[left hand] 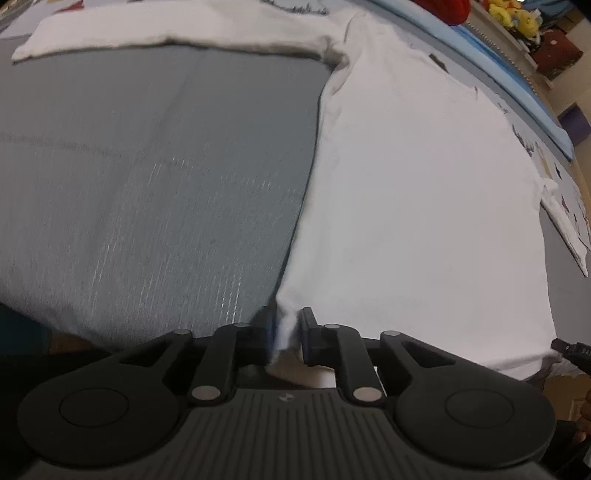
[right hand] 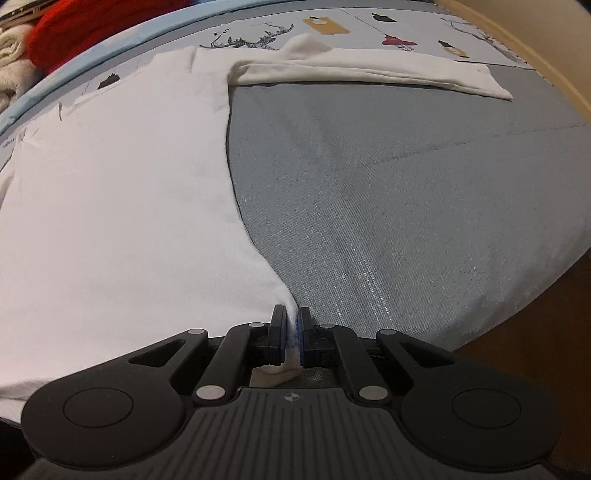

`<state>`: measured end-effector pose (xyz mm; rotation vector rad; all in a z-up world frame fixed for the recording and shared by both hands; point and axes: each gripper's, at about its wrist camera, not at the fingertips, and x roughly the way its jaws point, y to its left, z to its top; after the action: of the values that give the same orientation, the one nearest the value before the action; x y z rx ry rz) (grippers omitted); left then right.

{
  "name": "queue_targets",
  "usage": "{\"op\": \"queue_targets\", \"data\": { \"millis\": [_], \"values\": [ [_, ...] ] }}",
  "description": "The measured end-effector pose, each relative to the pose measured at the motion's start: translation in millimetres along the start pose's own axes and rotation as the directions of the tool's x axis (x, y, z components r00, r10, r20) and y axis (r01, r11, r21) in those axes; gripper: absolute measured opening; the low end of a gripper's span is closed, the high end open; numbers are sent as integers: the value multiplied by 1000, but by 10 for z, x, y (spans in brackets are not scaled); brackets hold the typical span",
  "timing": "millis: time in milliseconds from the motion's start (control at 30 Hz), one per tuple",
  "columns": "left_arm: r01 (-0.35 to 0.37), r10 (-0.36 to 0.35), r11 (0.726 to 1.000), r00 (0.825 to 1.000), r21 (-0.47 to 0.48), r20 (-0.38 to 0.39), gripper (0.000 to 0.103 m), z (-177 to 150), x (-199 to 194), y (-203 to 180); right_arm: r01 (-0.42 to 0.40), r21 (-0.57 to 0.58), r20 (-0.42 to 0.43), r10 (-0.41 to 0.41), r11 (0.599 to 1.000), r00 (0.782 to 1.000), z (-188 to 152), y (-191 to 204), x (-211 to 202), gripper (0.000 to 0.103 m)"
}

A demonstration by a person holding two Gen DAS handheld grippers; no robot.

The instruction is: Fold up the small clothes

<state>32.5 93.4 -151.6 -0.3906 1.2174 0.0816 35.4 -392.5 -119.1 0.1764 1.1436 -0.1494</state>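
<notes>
A white long-sleeved shirt [left hand: 413, 192] lies spread flat on a grey mat [left hand: 147, 177]. My left gripper [left hand: 286, 326] is shut on the shirt's near left hem corner. The left sleeve [left hand: 159, 27] stretches out to the left at the far end. In the right wrist view the shirt [right hand: 118, 192] fills the left half, and my right gripper [right hand: 293, 326] is shut on its near right hem corner. The right sleeve [right hand: 369, 70] stretches out to the right across the mat [right hand: 406, 192]. Both pinched corners are bunched between the jaws.
A patterned sheet with deer and lantern prints [right hand: 332, 26] lies under the mat's far edge. A light blue edge [left hand: 517, 96] borders it. A red item [right hand: 85, 26] and pale towels [right hand: 11, 48] sit beyond. The mat's edge drops to brown floor [right hand: 535, 354].
</notes>
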Motion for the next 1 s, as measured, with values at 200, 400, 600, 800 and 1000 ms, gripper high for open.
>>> {"op": "queue_targets", "data": {
  "millis": [200,400,600,800,1000],
  "values": [
    [29,-29,998,1000,-56,3,7,-30,-77,124,-9,-36,-63,7,999,998,-45,45,104,24],
    [2,-4,998,999,-59,-44,8,12,-7,85,-9,-16,-52,8,1000,999,-44,7,23,7],
    [-47,47,993,999,105,1,9,-17,-115,-124,42,-32,-16,-42,999,999,-49,-23,-83,7],
    [-39,-20,967,974,253,228,9,-23,-458,-387,162,-87,141,-149,983,979,-17,72,-243,17],
    [10,4,983,997,181,-74,11,-74,76,-297,-111,-7,-25,111,994,994,-47,70,33,21]
  ]
}}
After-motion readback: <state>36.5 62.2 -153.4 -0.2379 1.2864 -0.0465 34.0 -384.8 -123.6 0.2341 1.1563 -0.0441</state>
